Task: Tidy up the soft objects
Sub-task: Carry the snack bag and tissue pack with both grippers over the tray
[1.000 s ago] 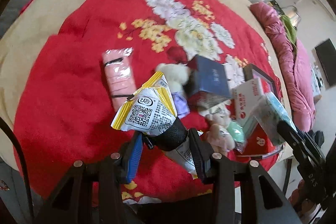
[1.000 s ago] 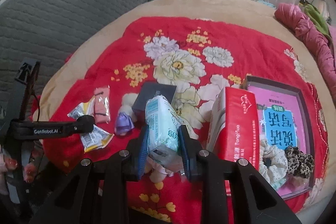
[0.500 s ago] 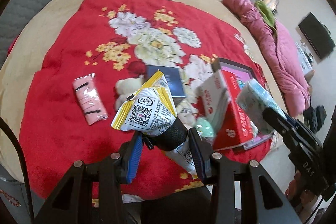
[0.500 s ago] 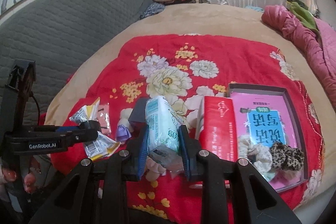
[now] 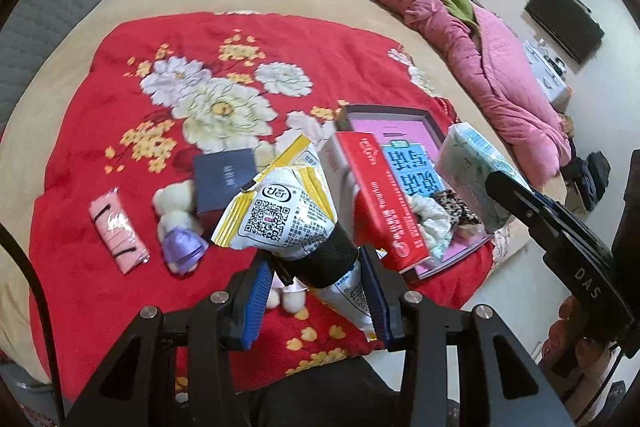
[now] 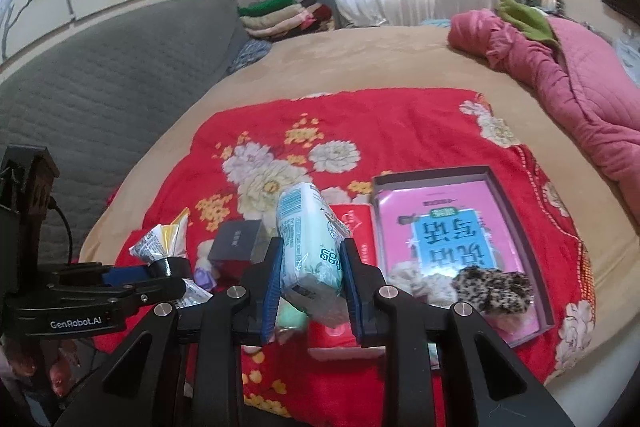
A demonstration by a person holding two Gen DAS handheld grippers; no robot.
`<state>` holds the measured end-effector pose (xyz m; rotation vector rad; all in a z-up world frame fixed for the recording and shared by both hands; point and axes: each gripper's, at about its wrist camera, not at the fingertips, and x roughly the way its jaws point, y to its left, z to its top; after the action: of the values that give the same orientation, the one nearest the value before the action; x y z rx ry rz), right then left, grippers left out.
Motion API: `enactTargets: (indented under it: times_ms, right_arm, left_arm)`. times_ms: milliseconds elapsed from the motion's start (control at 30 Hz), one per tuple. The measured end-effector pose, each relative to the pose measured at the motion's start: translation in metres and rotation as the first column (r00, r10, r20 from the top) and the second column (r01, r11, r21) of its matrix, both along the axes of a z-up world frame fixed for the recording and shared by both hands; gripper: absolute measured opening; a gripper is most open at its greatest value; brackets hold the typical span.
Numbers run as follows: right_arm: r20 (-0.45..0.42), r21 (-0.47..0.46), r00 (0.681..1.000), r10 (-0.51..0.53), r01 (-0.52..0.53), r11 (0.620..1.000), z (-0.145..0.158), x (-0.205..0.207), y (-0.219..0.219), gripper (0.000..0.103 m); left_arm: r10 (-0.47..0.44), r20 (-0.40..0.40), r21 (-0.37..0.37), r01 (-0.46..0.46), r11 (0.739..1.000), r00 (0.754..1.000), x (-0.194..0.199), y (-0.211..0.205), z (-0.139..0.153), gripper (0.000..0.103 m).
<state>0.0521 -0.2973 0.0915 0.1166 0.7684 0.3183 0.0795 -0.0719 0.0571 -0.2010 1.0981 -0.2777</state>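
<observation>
**Both hands loaded, tray lies ahead and to the right**

The left gripper (image 5: 316, 291) pinches a yellow-and-white snack packet (image 5: 276, 211) at a black-wrapped neck, the packet's printed face fanning up and away from the blue pads. The right gripper (image 6: 310, 287) is clamped on a pale green tissue pack (image 6: 310, 247), held by its long sides so its length runs forward along the fingers. Both loads hang clear above the red flowered blanket (image 5: 80, 155).

The open tray (image 6: 516, 203), with a pink sheet in its bottom and two fluffy scrunchies (image 6: 492, 287) at its near end, lies ahead and right of the tissue pack, just past a red box (image 5: 380, 199) standing against its left wall. The right hand is plainly the nearer; the left has the red box between it and the tray. I judge the tray to be the goal, so the tissue pack would go in first, long axis along the tray's length.

Left on the blanket: a plush bear (image 5: 178, 215), a pink packet (image 5: 118, 231) and a dark box (image 5: 224, 179). A second plush toy seems to lie under the grippers, but it is mostly hidden.
</observation>
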Motion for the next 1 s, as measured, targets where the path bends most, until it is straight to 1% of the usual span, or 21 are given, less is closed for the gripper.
enactTargets:
  times_ms: [267,467,733,1000]
  right_arm:
    - [0.023,0.021,0.995,-0.094,0.093,0.995,0.014,-0.003,-0.04,0.029]
    - [0.05,0.032,0.983,-0.176,0.175,0.984,0.026,-0.008,-0.074,0.029]
    - [0.056,0.048,0.961,-0.271,0.269,0.962,0.032,-0.014,-0.117,0.029]
    - [0.057,0.063,0.945,-0.322,0.319,0.946,0.032,-0.019,-0.146,0.029]
  left_arm:
    - [-0.077,0.011,0.003,0.077,0.997,0.997,0.007,-0.039,0.007,0.044]
    - [-0.131,0.033,0.014,0.13,0.991,0.991,0.018,-0.066,0.016,0.044]
    - [-0.193,0.056,0.028,0.192,0.981,0.98,0.032,-0.1,0.024,0.044]
    - [-0.241,0.054,0.031,0.24,0.97,0.969,0.045,-0.128,0.022,0.044]
